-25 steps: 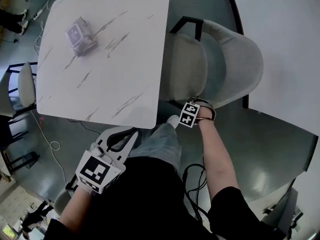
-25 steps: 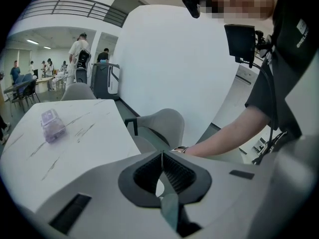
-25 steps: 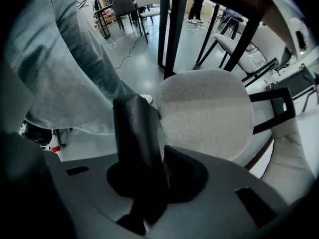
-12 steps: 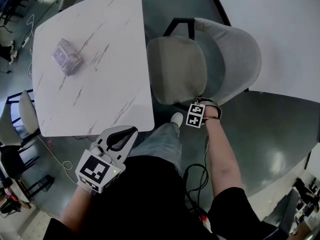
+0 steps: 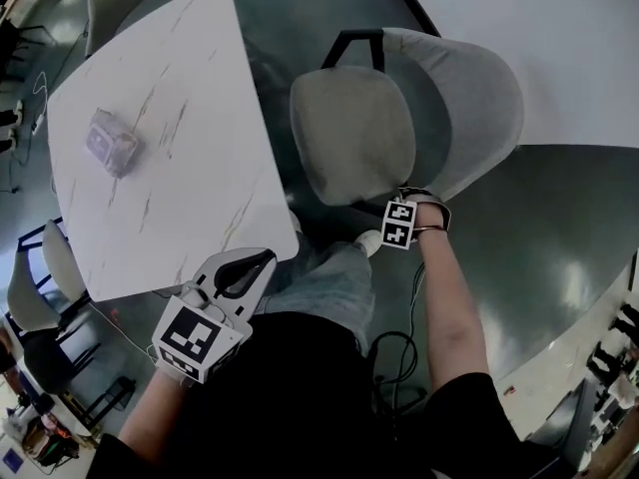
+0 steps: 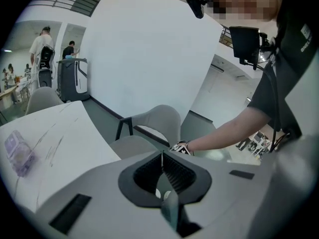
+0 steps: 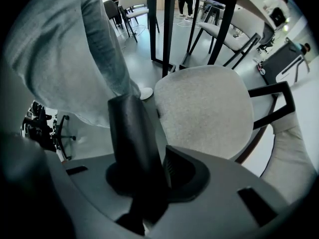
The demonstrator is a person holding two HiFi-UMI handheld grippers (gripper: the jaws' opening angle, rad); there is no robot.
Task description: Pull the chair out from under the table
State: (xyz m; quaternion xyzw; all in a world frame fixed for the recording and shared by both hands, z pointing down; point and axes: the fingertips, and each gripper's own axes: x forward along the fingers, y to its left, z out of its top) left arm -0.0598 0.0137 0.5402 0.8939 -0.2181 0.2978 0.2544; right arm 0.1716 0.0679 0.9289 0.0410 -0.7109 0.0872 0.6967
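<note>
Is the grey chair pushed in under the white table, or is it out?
Out. In the head view the whole seat of the chair shows beside the table, uncovered.

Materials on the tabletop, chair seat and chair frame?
Tabletop: white with grey veining, smooth with a slight sheen; stone or marble-look laminate, can't tell which.
Chair seat: pale grey upholstery fabric, matte, with a grainy weave in the right gripper view.
Chair frame: thin black bars, probably painted metal.
</note>
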